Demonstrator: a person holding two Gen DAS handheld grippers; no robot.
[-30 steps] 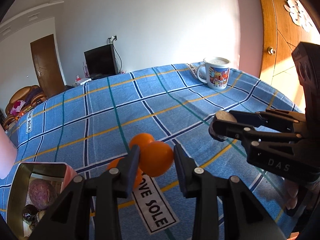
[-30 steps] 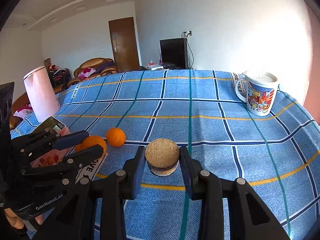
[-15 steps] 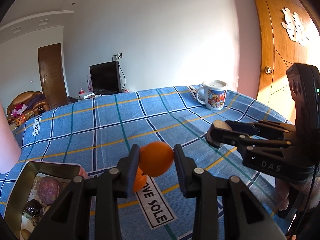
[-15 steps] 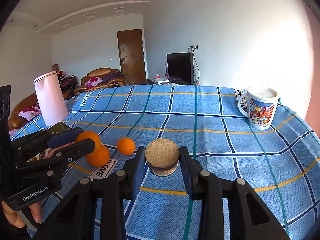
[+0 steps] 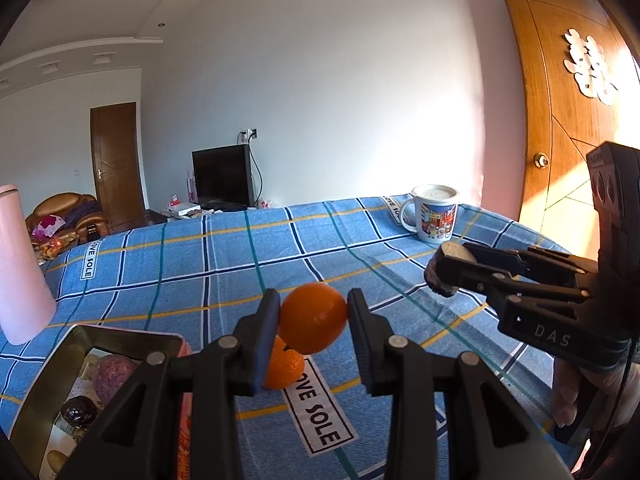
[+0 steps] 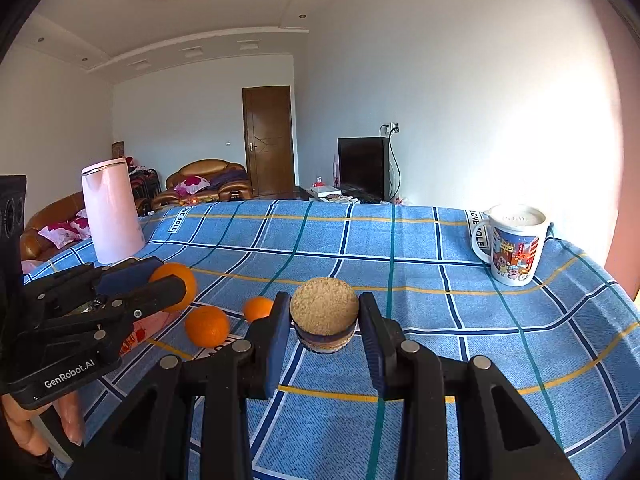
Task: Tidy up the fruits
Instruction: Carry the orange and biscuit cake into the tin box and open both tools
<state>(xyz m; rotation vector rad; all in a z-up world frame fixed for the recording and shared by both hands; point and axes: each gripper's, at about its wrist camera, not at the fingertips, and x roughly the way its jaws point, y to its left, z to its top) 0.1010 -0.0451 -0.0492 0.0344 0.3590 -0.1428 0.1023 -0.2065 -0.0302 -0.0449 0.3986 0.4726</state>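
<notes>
While my left gripper (image 5: 313, 317) hangs above the blue checked tablecloth (image 5: 224, 264), its two fingers are clamped on an orange (image 5: 313, 318), drawn in just to the fruit's width. My right gripper (image 6: 324, 316) is likewise closed on a round sandwich biscuit (image 6: 324, 312), pads pressing both sides, and it is held off the cloth.

Just below and behind the held orange, a second orange (image 6: 207, 326) lies on the cloth beside a "LOVE SOLE" label (image 5: 318, 410), with a smaller third orange (image 6: 258, 308) near it. At my lower left sits a metal-rimmed tray (image 5: 52, 372) holding a purplish fruit (image 5: 114, 374) and darker ones.

Farther on I see open cloth between the grippers and the far edge. A pink kettle (image 6: 111, 210) stands near the left edge and a printed mug (image 6: 514, 244) near the far right corner, both well apart from the oranges.
</notes>
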